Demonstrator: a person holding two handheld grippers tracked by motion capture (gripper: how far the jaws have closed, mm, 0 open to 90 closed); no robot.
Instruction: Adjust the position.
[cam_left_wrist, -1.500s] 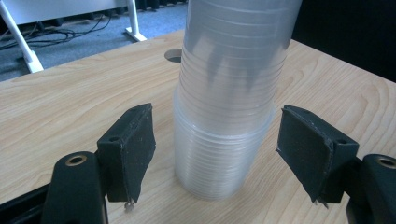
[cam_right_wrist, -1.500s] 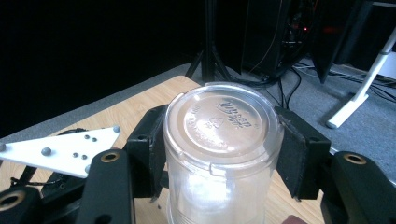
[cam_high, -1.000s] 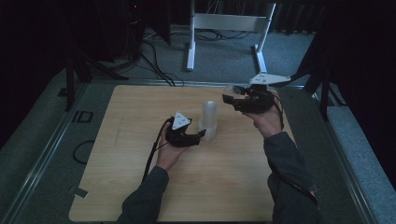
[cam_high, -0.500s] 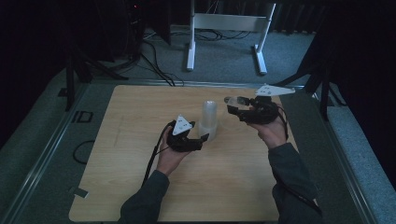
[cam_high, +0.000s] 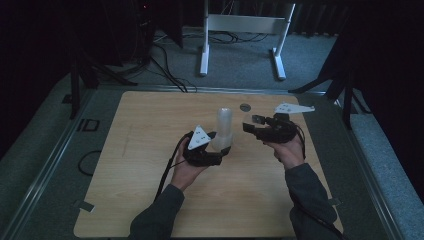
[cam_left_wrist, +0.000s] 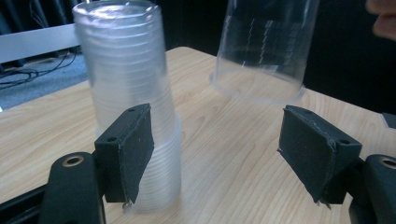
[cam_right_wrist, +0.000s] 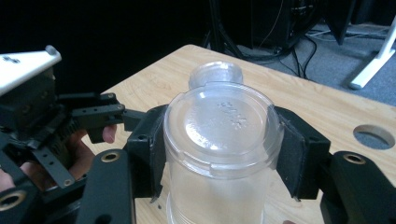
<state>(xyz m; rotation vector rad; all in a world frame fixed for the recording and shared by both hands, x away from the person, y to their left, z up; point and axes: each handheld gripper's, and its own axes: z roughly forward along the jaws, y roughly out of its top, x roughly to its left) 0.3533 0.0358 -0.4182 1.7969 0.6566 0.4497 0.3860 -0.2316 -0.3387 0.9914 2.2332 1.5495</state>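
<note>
Biggest thing here is the pale wooden desk (cam_high: 150, 200), sitting on a grey carpeted floor with a white metal stand (cam_high: 240, 25) behind it. Near the middle of the desk there's a tall stack of clear ribbed plastic cups (cam_high: 223, 131), upside down and upright. The left gripper (cam_left_wrist: 215, 154) is low beside it with its jaws spread; one pad sits right in front of the stack's lower part, but I can't tell if it's actually touching. The right gripper (cam_right_wrist: 219, 154) is pinching a single clear plastic cup (cam_right_wrist: 219, 135), upside down, bottom facing up, hanging above the desk just beside the stack. There's also a small round hole in the desk (cam_high: 244, 107) behind them.

My read: one cup is separated and is about to be set down. The next move calls for lowering it flat on its rim, clear of the stack, then letting go.
</note>
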